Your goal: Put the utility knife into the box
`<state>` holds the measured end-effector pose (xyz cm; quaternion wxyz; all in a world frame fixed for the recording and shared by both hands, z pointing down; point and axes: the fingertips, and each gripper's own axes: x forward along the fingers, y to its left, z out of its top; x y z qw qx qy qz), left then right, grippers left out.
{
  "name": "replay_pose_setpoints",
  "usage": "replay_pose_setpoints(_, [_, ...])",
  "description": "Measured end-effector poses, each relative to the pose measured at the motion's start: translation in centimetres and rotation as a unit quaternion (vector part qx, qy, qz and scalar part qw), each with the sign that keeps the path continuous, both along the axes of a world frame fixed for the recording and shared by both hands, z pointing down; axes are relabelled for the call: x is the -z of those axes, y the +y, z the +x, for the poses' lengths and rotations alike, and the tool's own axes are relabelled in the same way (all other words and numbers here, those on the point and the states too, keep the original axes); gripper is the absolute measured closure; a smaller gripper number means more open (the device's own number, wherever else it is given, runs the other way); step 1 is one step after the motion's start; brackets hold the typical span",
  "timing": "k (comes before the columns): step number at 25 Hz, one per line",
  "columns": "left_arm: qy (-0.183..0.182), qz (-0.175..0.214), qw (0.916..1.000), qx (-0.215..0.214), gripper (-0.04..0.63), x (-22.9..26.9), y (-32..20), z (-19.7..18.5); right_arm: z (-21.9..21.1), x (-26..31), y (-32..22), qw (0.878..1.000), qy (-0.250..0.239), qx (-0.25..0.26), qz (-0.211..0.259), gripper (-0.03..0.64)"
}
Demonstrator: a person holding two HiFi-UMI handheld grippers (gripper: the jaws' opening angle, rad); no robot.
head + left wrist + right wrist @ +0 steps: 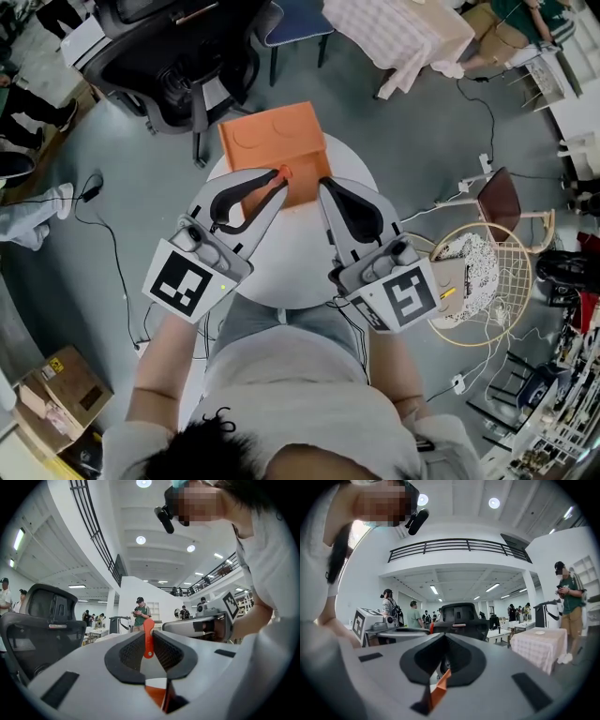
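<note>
I have the utility knife (148, 637) in my left gripper (277, 180): the fingers (129, 654) are pressed together on its thin orange-red body, which sticks out past their tips. In the head view that puts the knife just over the near edge of the orange box (267, 136), which sits at the far side of the round white table (281, 272). So the pick-up is done and the knife is at the box, but it is not in it yet. I can't tell whether the knife tip touches the box or hangs just above it. My right gripper (325, 187) is just beside the left one, near the box's right corner. Its fingers (424, 660) are drawn together with nothing between them, and only a sliver of orange shows below them. From above, the box top shows as a flat orange face with two round outlines, which looks to me more like a shut lid than an open mouth, though I can't be sure from this angle. If it is shut, what's left is to open it, probably with my free right gripper, then lower the knife inside and release it. If it is open, only the lowering and release remain.
</note>
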<state>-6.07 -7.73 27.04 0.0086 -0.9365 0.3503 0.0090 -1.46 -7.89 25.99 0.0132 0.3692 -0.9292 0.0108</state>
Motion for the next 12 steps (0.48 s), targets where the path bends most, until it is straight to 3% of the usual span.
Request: replay_pose_setpoints(12, [-0.059, -0.075, 0.9954, -0.006, 0.541, -7.7, -4.9, 4.4, 3.6, -2.9, -4.0, 0.999, -0.007, 0.002, -0.038, 0.609])
